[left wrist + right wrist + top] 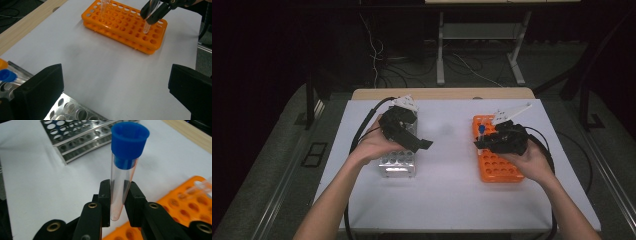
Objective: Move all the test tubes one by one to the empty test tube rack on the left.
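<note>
Our right gripper [117, 202] clamps a clear blue-capped plastic tube [123, 170] above the orange plastic rack [497, 165]; at nine o'clock, our left gripper [115, 92] gapes wide over the steel rack [398, 165].

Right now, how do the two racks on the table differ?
The orange rack is bright plastic, while the metal rack is shiny silver. The right gripper holds a blue-capped tube over the orange rack; the open left gripper hovers by the metal rack, holding nothing. Both racks sit on the white table and have rows of round holes.
</note>
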Motion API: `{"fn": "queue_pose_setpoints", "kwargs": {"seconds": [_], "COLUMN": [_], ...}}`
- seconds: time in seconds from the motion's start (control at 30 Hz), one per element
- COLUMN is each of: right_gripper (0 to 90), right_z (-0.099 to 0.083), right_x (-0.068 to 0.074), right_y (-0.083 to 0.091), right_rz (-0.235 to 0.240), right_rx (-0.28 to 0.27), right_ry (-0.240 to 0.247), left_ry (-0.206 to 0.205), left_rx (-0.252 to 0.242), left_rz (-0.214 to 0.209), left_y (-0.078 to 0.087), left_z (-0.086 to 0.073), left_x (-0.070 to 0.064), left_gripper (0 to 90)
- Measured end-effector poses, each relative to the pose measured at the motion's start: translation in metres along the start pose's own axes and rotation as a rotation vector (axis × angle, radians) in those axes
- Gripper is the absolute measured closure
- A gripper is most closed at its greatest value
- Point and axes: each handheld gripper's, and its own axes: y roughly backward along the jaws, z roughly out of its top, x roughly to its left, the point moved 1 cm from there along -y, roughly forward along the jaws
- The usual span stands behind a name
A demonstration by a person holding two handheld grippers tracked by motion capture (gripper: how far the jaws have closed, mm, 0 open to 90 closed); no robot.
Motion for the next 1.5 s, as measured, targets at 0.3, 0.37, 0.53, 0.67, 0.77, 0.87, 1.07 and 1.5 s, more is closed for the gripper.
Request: {"fn": "queue_pose_setpoints", "kwargs": {"seconds": [0.3,0.37,0.53,0.67,0.77,0.87,1.07,1.5], "right_gripper": [75.7,75.6,75.7,75.7,75.7,75.7,75.7,75.6], "right_z": [0.004,0.004,0.004,0.004,0.005,0.006,0.009,0.012], "right_x": [0.013,0.015,0.022,0.026,0.03,0.035,0.045,0.058], "right_y": [-0.021,-0.025,-0.034,-0.039,-0.042,-0.045,-0.052,-0.062], "right_rz": [0.055,0.065,0.089,0.102,0.114,0.127,0.152,0.176], "right_rx": [0.019,0.021,0.027,0.028,0.026,0.026,0.031,0.033], "right_ry": [0.017,0.024,0.029,0.036,0.046,0.058,0.078,0.111], "left_ry": [-0.049,-0.053,-0.07,-0.085,-0.091,-0.106,-0.134,-0.148], "left_rx": [0.021,0.021,0.032,0.044,0.053,0.062,0.086,0.155], "left_rz": [-0.045,-0.054,-0.076,-0.096,-0.112,-0.123,-0.16,-0.234], "left_y": [-0.013,-0.016,-0.023,-0.029,-0.033,-0.038,-0.047,-0.057], "left_z": [0.008,0.009,0.013,0.015,0.016,0.017,0.017,0.016], "left_x": [-0.011,-0.013,-0.019,-0.023,-0.025,-0.028,-0.034,-0.036], "left_gripper": [0.0,0.6,3.8,7.7,12.2,16.0,29.0,73.2]}}
